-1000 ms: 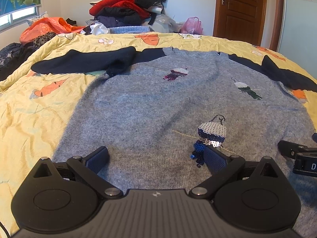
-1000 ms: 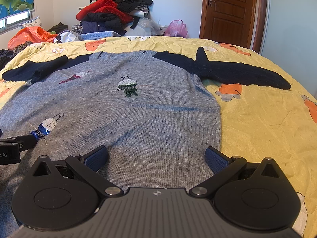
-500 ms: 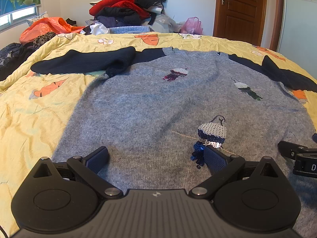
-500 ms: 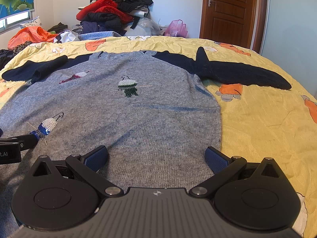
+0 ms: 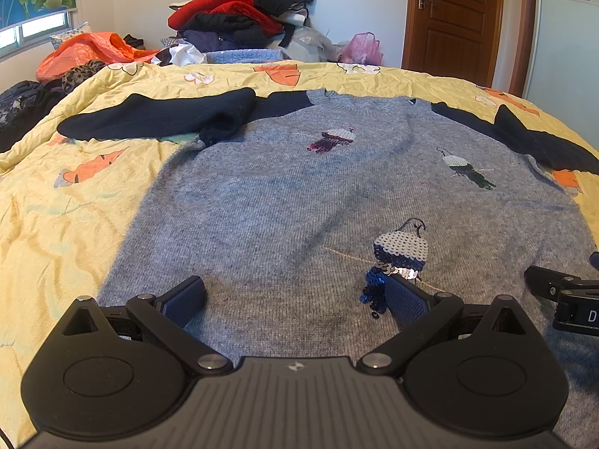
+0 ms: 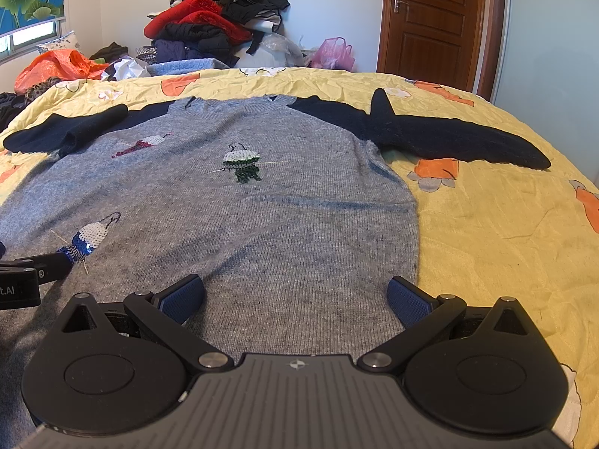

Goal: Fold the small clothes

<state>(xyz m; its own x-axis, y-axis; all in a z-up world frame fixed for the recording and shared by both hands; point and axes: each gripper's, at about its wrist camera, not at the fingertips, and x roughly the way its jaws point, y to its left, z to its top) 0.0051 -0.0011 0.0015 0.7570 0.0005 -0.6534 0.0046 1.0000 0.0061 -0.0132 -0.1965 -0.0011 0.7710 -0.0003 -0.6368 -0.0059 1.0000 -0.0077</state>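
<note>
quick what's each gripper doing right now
Left gripper: open, holding nothing, over the grey sweater.
Right gripper: open, holding nothing, over the sweater.

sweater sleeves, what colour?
Dark navy, near black; sleeves on a grey sweater. Right wrist view shows best.

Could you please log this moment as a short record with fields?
garment: grey sweater with dark sleeves, spread flat
surface: yellow quilt
left sleeve: doubled back on itself
right sleeve: stretched outward
left gripper: open, at hem
right gripper: open, at hem
background: clothes pile, door
</note>
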